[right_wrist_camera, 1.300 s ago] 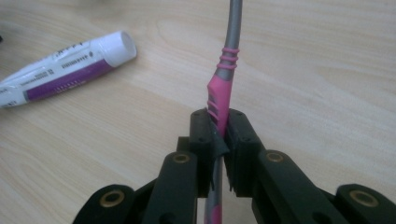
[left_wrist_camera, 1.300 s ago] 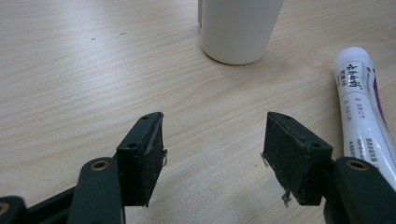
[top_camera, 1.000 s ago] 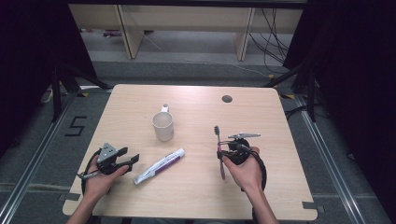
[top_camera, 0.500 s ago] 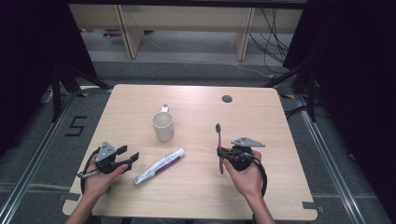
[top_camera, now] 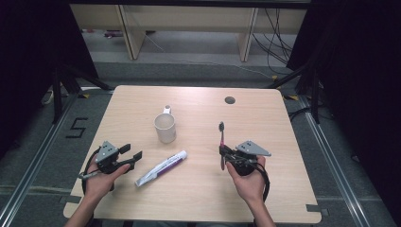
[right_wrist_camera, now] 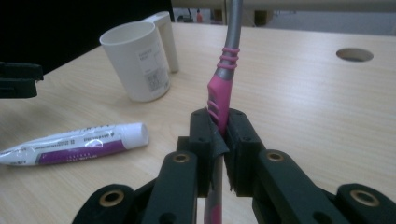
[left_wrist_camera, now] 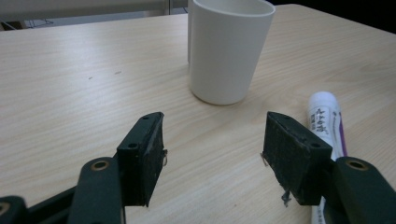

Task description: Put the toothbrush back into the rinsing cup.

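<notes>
Clearly the toothbrush is a light, stiff plastic thing, and its pink rubbery handle gives the pads something to bite on, so it should not slip readily; the thin grey neck above is the weaker part and a poor place to hold. The right tool has it pinched on the pink handle, jaws closed tight around it, and the brush stands up and away from the jaws with its head towards the far edge of the worktop. In the high view the right tool sits near the right half of the front edge. The left tool stands wide and empty near the front left corner. The white cup stands towards the middle, and the toothpaste tube lies between the two tools.
</notes>
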